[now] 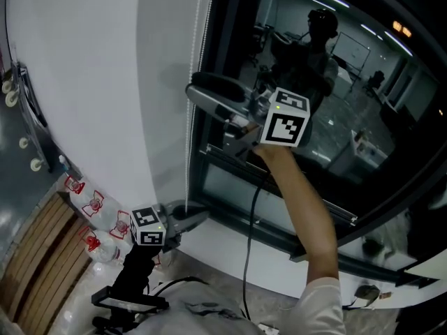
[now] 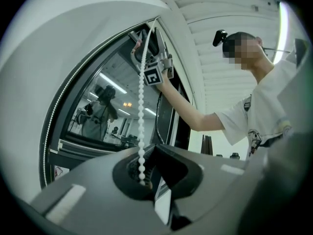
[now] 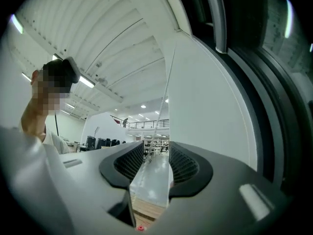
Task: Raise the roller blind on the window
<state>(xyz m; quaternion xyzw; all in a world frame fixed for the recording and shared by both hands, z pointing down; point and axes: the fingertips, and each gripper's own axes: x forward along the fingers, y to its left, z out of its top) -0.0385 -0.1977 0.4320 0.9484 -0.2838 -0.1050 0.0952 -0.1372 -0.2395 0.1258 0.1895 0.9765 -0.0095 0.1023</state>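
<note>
- Roller blind (image 1: 164, 103) hangs white beside the dark window glass (image 1: 335, 117), with its bead chain (image 2: 142, 106) at the blind's edge.
- Left gripper (image 2: 146, 173): fingers clamped on the chain, low.
- Right gripper (image 3: 151, 163): fingers apart, higher, chain loose between them.

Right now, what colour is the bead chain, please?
White bead chain, best in left gripper view.

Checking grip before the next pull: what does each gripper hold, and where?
Left gripper clamps the bead chain low on its run. Right gripper holds nothing, jaws apart.
</note>
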